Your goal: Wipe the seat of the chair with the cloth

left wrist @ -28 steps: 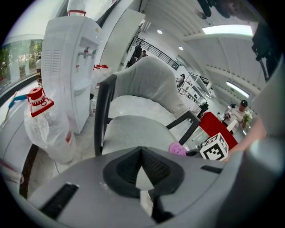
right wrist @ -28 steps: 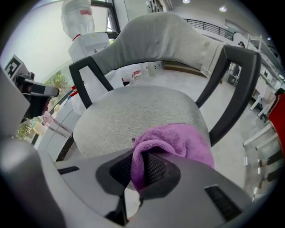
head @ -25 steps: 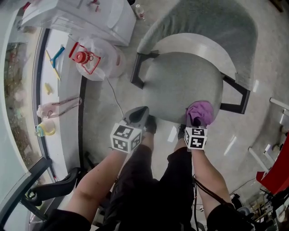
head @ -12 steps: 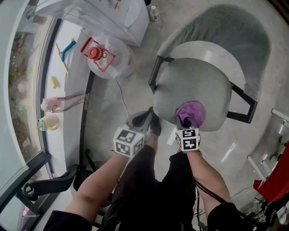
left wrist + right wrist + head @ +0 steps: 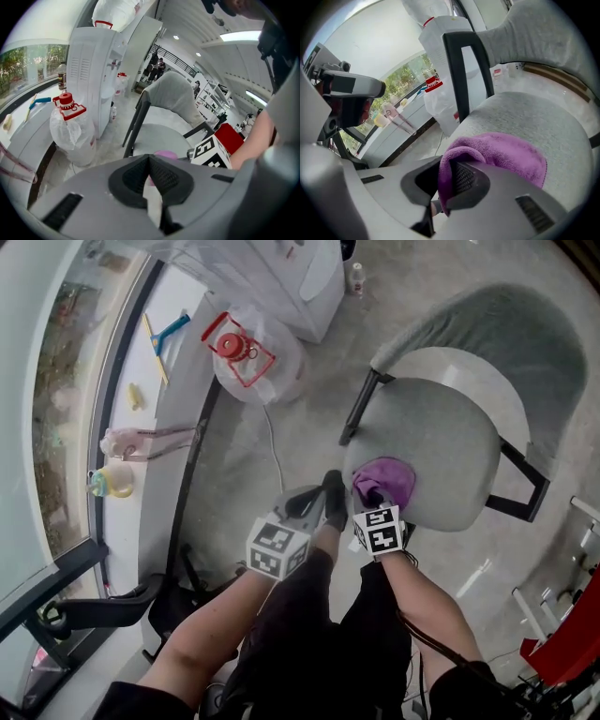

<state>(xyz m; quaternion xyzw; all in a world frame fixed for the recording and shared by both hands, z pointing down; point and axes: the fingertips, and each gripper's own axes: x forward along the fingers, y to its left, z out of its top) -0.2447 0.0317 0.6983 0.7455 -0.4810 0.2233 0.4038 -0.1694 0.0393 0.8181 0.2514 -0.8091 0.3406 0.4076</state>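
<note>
- The right gripper (image 5: 373,504) is clamped on a fold of the cloth (image 5: 388,479), which lies bunched on the seat (image 5: 441,451) near its front edge — a hard drag could pull the fold free.
- Bunched, it may wipe only a narrow strip.
- The left gripper (image 5: 328,495) is closed on nothing, off the seat — the chair (image 5: 525,343) is unsteadied and might shift.

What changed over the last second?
The right tongs, shut on the purple cloth, dragged it toward the person's left along the front of the seat, from the right part to the left edge. Unchanged: the grip on the cloth; the left tongs shut, empty, off the seat.
</note>
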